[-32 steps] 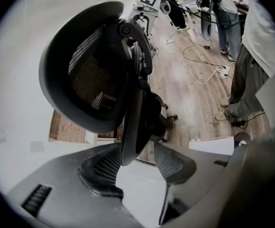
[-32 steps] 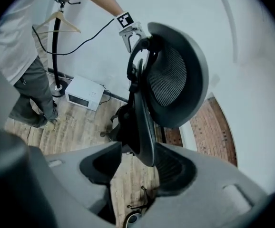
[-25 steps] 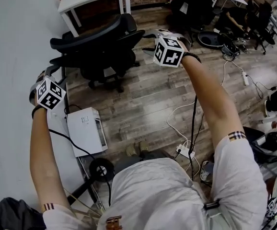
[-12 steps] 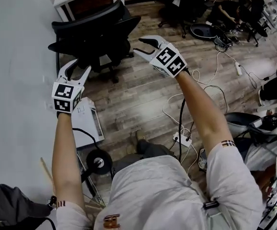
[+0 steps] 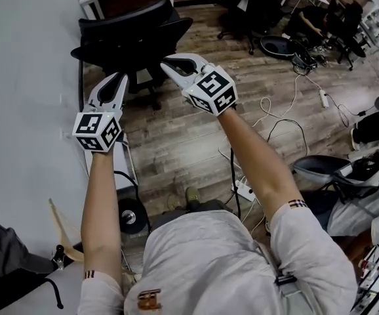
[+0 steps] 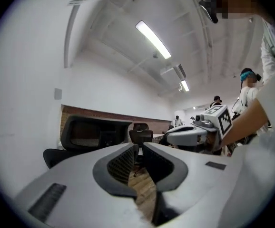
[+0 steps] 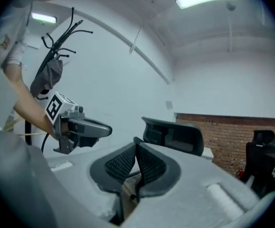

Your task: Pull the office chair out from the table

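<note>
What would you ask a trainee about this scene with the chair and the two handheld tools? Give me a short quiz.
1. True or false: the left tool is gripping the office chair.
2. The floor is: A carpet, B wood planks, C tiles.
3. What is held in the right tool?

Key:
1. False. It is held in the air short of the chair, its jaws closing with nothing between them.
2. B.
3. Nothing. Its jaws are closing on air, with the tips about meeting.
</note>
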